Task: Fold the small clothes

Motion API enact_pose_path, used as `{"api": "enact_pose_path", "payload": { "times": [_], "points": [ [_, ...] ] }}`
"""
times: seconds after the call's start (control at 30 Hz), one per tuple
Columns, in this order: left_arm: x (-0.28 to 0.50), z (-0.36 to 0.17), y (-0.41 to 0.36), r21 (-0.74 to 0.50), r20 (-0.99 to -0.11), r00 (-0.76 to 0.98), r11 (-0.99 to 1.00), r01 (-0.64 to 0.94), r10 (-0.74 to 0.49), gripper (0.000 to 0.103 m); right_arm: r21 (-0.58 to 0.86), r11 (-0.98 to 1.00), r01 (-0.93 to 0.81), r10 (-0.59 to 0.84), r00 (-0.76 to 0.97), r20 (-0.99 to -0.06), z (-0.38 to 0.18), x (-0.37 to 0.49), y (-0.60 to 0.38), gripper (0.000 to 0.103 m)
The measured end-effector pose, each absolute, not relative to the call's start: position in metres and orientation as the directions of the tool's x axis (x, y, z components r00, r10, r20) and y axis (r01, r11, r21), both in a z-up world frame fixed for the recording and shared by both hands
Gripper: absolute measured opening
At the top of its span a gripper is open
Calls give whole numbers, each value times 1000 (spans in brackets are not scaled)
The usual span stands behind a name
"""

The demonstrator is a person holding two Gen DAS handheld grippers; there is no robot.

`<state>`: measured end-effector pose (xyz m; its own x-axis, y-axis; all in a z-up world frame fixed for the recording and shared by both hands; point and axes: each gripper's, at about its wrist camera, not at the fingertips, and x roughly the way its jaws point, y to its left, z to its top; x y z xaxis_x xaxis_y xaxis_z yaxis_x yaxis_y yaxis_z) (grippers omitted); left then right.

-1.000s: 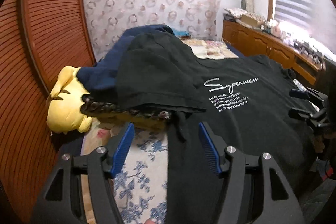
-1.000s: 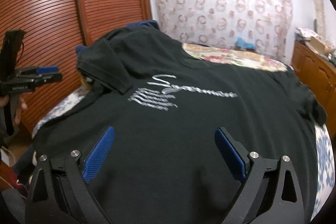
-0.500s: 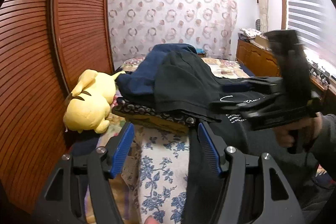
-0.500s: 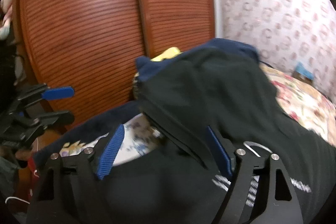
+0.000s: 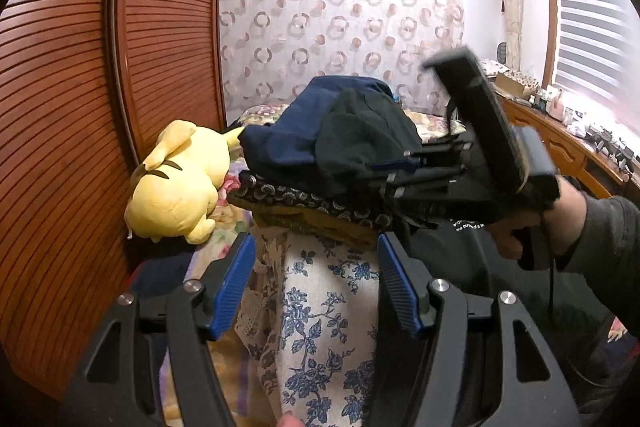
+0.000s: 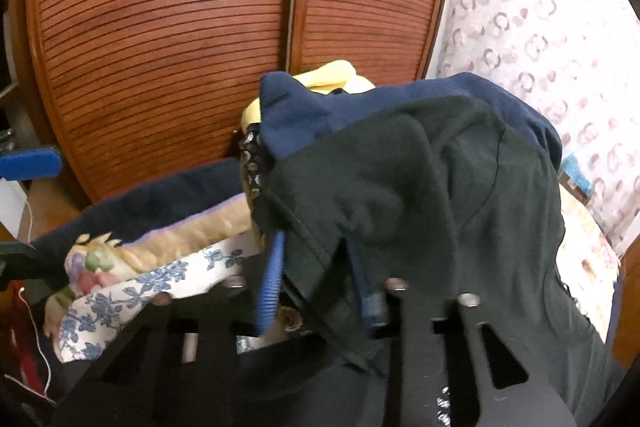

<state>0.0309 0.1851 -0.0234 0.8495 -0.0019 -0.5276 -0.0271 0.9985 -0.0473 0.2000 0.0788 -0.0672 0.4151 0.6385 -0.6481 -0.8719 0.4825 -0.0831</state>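
Observation:
A black T-shirt (image 5: 360, 143) with white lettering lies across the bed, and its sleeve (image 6: 400, 187) is draped over a pile. My right gripper (image 6: 316, 267) is closing, and its blue pads pinch the sleeve's hem edge between them. In the left wrist view the right gripper (image 5: 404, 171) reaches in from the right, held by a hand in a grey sleeve. My left gripper (image 5: 316, 287) hangs open over the blue-flowered sheet (image 5: 320, 315), with nothing between its fingers.
A navy garment (image 5: 296, 135) lies under the black sleeve, on a dark patterned cushion (image 5: 304, 199). A yellow plush toy (image 5: 176, 187) lies to the left against the slatted wooden doors (image 5: 80, 107). A wooden dresser (image 5: 560, 147) lines the right wall.
My right gripper swung left from the shirt's middle to the sleeve and closed on its hem. My left gripper drifted a little and stayed open.

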Motion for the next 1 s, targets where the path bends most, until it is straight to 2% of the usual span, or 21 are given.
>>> {"api": "enact_pose_path", "payload": {
  "times": [0.03,0.1,0.27,0.43,0.53,0.77,0.87,0.9,1.0],
  "points": [
    [33,-25,185,-49,-529,849,998,-26,-3,63,-66,481,-874,656,409,-635,-62,202,76,10],
    [35,-24,184,-52,-529,849,998,-23,-8,63,-53,476,-878,678,405,-614,-54,204,73,5],
    [41,-26,180,-54,-528,849,998,-10,-20,63,50,480,-876,761,388,-520,-21,219,49,4],
    [56,-29,168,-55,-538,842,998,15,-42,63,76,542,-837,757,447,-477,-2,246,16,4],
    [65,-31,158,-57,-546,836,998,33,-59,63,100,612,-784,716,496,-491,-6,274,-8,4],
    [91,-34,131,-42,-564,820,995,85,-94,63,86,745,-661,548,534,-644,-53,329,-44,5],
    [101,-34,123,-37,-573,813,994,101,-104,63,75,763,-642,516,535,-669,-65,336,-50,25],
    [106,-34,119,-37,-575,810,993,110,-111,63,78,764,-641,518,536,-666,-66,335,-56,38],
    [116,-31,109,-31,-577,807,991,131,-125,63,88,763,-641,535,549,-642,-59,334,-76,49]
  ]
}}
